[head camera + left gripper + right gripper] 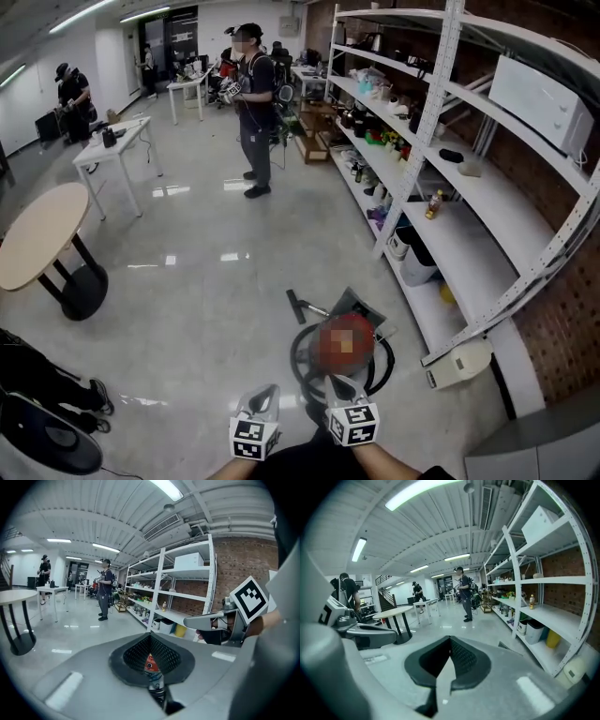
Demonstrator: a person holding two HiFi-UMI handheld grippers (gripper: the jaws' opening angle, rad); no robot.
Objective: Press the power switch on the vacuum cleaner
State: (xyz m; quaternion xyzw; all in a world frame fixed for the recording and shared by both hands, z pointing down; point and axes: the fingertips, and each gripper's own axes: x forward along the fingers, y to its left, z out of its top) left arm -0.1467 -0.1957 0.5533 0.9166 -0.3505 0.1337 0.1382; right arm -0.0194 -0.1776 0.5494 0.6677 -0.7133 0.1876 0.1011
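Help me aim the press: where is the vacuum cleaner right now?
In the head view the vacuum cleaner sits on the floor, lower centre-right, just ahead of the right claw and beside the white shelving rack.

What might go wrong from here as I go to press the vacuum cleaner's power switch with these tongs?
1. The black hose loops around the vacuum cleaner, just ahead of the right tongs. It may snag them on the way down.
2. The vacuum cleaner sits on a glossy floor, so a hard push might slide it toward the shelf rack instead of working the switch.
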